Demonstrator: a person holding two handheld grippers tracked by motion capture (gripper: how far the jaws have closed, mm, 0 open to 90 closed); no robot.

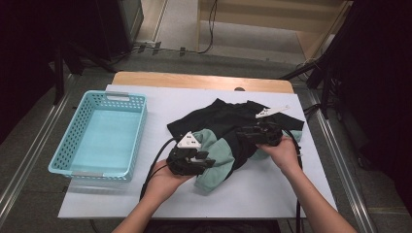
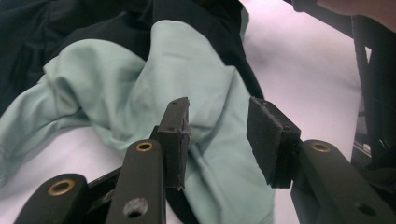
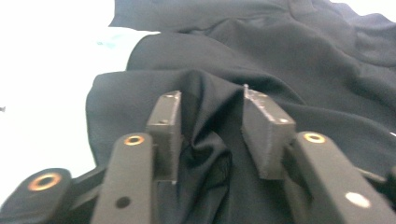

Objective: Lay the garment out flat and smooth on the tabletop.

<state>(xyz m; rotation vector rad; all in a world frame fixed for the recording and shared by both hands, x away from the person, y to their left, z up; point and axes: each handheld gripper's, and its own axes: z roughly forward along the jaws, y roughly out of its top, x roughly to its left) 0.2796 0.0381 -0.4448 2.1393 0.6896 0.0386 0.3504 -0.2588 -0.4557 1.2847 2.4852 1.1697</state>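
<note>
A black garment with a mint-green sleeve lies crumpled on the white table. My left gripper rests at the sleeve. In the left gripper view it is open, with a ridge of the green sleeve between the pads and touching the left one. My right gripper sits on the garment's black middle. In the right gripper view it is open, and a raised fold of black fabric stands in the gap.
A light blue perforated basket stands at the table's left, nothing in it. A wooden edge borders the table's far side. Black cables trail from both grippers toward the near edge. Bare white surface lies in front of the garment.
</note>
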